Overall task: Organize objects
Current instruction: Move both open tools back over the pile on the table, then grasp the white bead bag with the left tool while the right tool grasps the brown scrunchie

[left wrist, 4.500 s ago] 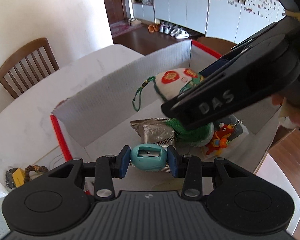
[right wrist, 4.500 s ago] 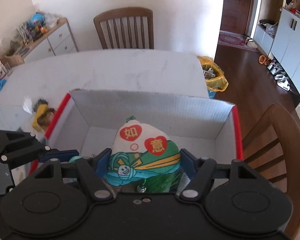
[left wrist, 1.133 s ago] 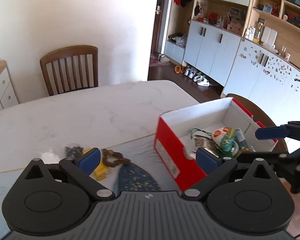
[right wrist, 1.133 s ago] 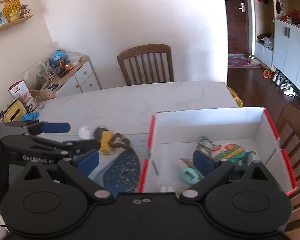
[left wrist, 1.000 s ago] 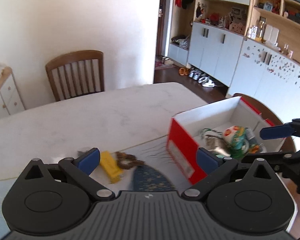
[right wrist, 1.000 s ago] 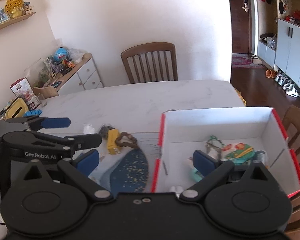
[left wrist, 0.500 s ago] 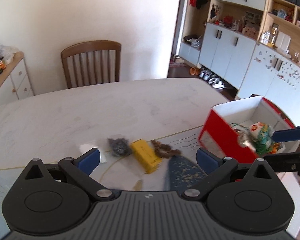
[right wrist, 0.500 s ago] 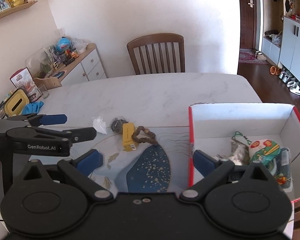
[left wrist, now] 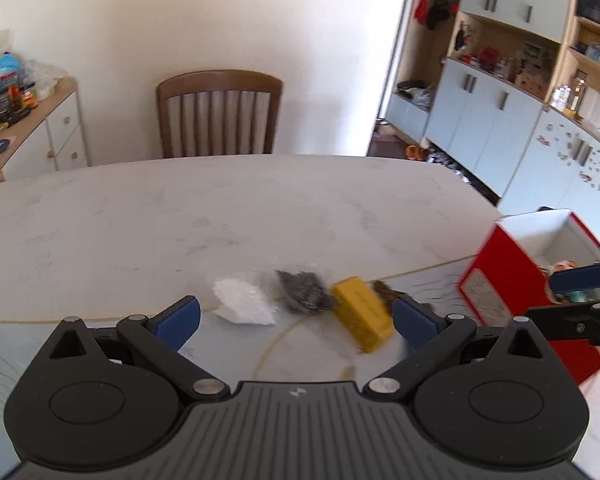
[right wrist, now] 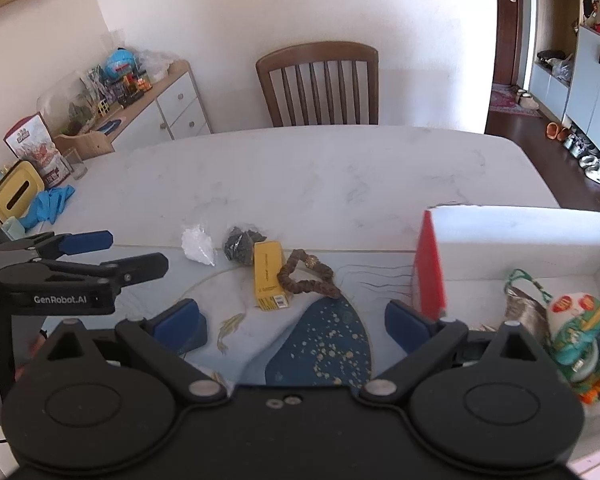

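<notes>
Grippers spread and empty, left gripper (left wrist: 296, 322) and right gripper (right wrist: 296, 326) face four loose items: yellow box (right wrist: 269, 275) and brown scrunchie (right wrist: 306, 278) ahead between the fingers; red box (right wrist: 430, 264), rightward, already holds several trinkets.

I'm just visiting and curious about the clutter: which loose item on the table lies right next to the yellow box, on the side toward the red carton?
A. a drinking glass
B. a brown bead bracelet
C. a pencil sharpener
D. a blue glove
B: the brown bead bracelet lies against the yellow box, on its side nearest the red carton.
</notes>
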A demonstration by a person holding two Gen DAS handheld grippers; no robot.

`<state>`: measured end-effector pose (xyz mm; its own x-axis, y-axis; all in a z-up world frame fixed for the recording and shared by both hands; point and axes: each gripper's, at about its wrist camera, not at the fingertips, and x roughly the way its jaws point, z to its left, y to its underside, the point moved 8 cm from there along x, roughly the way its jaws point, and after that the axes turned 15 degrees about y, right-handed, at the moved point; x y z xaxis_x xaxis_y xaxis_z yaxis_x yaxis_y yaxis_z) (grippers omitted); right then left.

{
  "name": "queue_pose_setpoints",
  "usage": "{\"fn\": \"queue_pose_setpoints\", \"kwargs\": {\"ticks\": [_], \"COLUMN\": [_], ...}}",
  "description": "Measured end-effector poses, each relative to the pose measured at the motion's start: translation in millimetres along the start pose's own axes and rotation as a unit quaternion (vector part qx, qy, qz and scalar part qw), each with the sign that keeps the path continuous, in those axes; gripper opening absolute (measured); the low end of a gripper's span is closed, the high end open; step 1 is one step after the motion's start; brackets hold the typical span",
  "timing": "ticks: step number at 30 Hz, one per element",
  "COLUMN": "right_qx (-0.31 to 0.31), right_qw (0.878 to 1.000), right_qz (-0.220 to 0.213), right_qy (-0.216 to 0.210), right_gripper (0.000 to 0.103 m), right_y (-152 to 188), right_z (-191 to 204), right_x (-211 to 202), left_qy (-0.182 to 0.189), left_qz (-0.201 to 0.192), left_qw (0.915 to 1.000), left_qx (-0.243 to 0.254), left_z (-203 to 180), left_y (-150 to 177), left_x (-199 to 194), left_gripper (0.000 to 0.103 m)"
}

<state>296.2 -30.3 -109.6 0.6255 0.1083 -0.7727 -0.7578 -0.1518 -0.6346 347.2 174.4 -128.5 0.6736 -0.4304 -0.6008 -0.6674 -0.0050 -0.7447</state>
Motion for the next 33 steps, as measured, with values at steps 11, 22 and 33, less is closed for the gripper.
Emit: {"fn": "queue_pose_setpoints", "kwargs": {"ticks": [11, 22, 33], "right_qx": [-0.008, -0.008, 0.062], "right_qw": [0.999, 0.998, 0.994], "right_qz": [0.028, 0.058, 0.09], "right_qy": [0.016, 0.019, 0.019], "right_gripper": [0.091, 0.079, 0.059], "right_y": [-7, -15, -24], "right_z": [16, 29, 14], "right_x": [45, 91, 123], "left_qy": [-0.031, -0.036, -0.033], "left_qz": [0.013, 0.025, 0.032], "left_qw": [0.9988, 0.9982, 0.9986], "left_qx": [0.036, 0.04, 0.025], "left_z": [34, 49, 59], "left_y": [11, 17, 18], "left_x": [41, 72, 87], "left_gripper": [0.103, 0.102, 0.094]}}
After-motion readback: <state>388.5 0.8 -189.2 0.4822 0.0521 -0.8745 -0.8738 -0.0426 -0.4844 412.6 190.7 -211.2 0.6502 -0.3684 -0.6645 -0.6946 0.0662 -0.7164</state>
